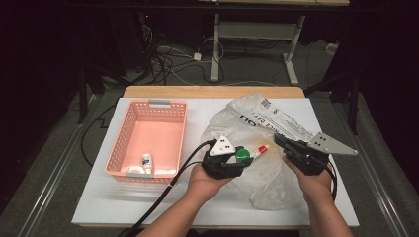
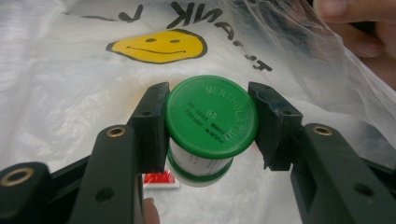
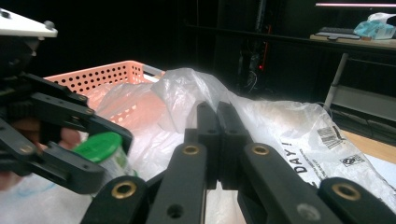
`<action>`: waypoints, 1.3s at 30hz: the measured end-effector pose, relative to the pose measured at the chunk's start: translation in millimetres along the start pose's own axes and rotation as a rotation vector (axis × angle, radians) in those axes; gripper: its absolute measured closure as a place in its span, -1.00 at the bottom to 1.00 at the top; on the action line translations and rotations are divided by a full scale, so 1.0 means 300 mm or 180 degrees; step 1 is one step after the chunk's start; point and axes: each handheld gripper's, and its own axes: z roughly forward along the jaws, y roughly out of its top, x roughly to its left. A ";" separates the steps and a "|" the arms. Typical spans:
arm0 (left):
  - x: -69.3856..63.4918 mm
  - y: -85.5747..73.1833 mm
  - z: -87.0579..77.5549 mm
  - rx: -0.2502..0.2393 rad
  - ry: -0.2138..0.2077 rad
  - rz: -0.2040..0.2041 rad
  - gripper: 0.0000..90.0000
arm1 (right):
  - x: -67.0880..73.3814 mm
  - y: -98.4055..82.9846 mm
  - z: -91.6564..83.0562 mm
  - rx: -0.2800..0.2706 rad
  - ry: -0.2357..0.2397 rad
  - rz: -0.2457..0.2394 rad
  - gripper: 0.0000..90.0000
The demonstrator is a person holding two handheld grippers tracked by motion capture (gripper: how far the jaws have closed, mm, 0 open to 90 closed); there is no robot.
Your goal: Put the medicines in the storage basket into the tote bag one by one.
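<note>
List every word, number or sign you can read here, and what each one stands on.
"MENTHOLATUM", raised, on the green lid of the jar; the small print below it is too fine to read.
"DAY !" and a barcode on the plastic bag.
"...ANK" beside a yellow smiley face, printed on the same bag, partly folded away.

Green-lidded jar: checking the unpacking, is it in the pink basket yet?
Not yet. The green-lidded jar sits clamped in the left claw, over the plastic bag, beside the basket.
</note>
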 end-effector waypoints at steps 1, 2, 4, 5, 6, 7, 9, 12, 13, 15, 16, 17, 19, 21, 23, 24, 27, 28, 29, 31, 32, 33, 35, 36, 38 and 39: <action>-0.002 0.001 0.011 -0.0007 0.0008 0.0007 0.11 | 0.000 0.000 0.000 0.0002 -0.0002 -0.0003 1.00; -0.001 0.002 0.023 -0.0009 0.0010 0.0011 0.11 | 0.000 0.000 0.001 0.0001 0.0002 -0.0001 1.00; 0.001 0.004 0.048 -0.0011 0.0008 -0.0005 0.11 | 0.000 0.000 0.001 -0.0003 -0.0002 0.0012 1.00; 0.002 0.005 0.060 -0.0007 0.0007 -0.0002 0.11 | -0.001 0.000 0.001 -0.0007 0.0000 0.0013 1.00; 0.002 0.006 0.071 -0.0011 0.0005 0.0000 0.11 | -0.003 -0.001 0.000 -0.0005 0.0001 0.0010 1.00; 0.002 0.007 0.081 -0.0015 -0.0006 -0.0004 0.11 | -0.003 -0.001 0.000 -0.0013 0.0001 0.0019 1.00; 0.002 0.008 0.100 -0.0019 -0.0014 -0.0029 0.11 | -0.004 0.000 -0.001 -0.0015 0.0002 0.0018 1.00; 0.000 0.010 0.129 0.0013 -0.0030 -0.0058 0.11 | -0.008 0.000 -0.001 -0.0027 0.0004 0.0014 1.00; -0.002 0.010 0.139 0.0015 -0.0038 -0.0075 0.11 | -0.008 0.001 -0.001 -0.0025 0.0006 0.0014 1.00; -0.005 0.012 0.160 0.0042 -0.0029 -0.0082 0.11 | -0.008 0.002 0.000 -0.0027 0.0011 0.0017 1.00; -0.007 0.012 0.171 0.0058 -0.0023 -0.0074 0.11 | -0.009 0.003 0.000 -0.0027 0.0013 0.0012 1.00; -0.008 0.012 0.182 0.0075 -0.0012 -0.0069 0.11 | -0.007 0.003 0.001 -0.0034 0.0013 0.0015 1.00; -0.007 0.008 0.204 0.0105 -0.0008 -0.0086 0.11 | -0.007 0.003 0.001 -0.0029 0.0018 0.0000 1.00; -0.002 0.002 0.226 0.0129 0.0034 -0.0091 0.11 | -0.006 0.002 0.001 -0.0027 0.0018 0.0019 1.00; 0.007 -0.007 0.246 0.0148 0.0059 -0.0092 0.11 | -0.006 0.003 0.000 -0.0039 0.0022 0.0011 1.00; 0.012 -0.010 0.255 0.0158 0.0064 -0.0084 0.11 | -0.006 0.004 0.000 -0.0044 0.0022 0.0019 1.00; 0.020 -0.018 0.282 0.0192 0.0071 -0.0115 0.11 | -0.008 0.005 -0.001 -0.0053 0.0015 0.0026 1.00; 0.020 -0.019 0.290 0.0202 0.0072 -0.0126 0.11 | -0.008 0.005 -0.002 -0.0054 0.0013 0.0033 1.00; 0.018 -0.021 0.300 0.0209 0.0050 -0.0134 0.11 | -0.008 0.005 -0.001 -0.0054 0.0013 0.0030 1.00; 0.013 -0.022 0.314 0.0216 0.0042 -0.0130 0.11 | -0.008 0.004 -0.001 -0.0054 0.0014 0.0037 1.00; 0.011 -0.023 0.321 0.0218 0.0043 -0.0116 0.11 | -0.008 0.004 -0.001 -0.0053 0.0015 0.0037 1.00; 0.010 -0.023 0.329 0.0209 0.0054 -0.0111 0.11 | -0.008 0.004 -0.002 -0.0053 0.0018 0.0036 1.00; 0.010 -0.025 0.341 0.0229 0.0061 -0.0111 0.11 | -0.010 0.002 -0.003 -0.0046 0.0019 0.0005 1.00; 0.011 -0.027 0.348 0.0248 0.0069 -0.0118 0.11 | -0.009 0.001 -0.004 -0.0043 0.0012 0.0020 1.00; 0.012 -0.033 0.359 0.0264 0.0084 -0.0161 0.10 | -0.011 0.001 -0.004 -0.0052 0.0016 0.0032 1.00; 0.013 -0.037 0.365 0.0272 0.0086 -0.0174 0.11 | -0.011 0.002 -0.005 -0.0054 0.0015 0.0033 1.00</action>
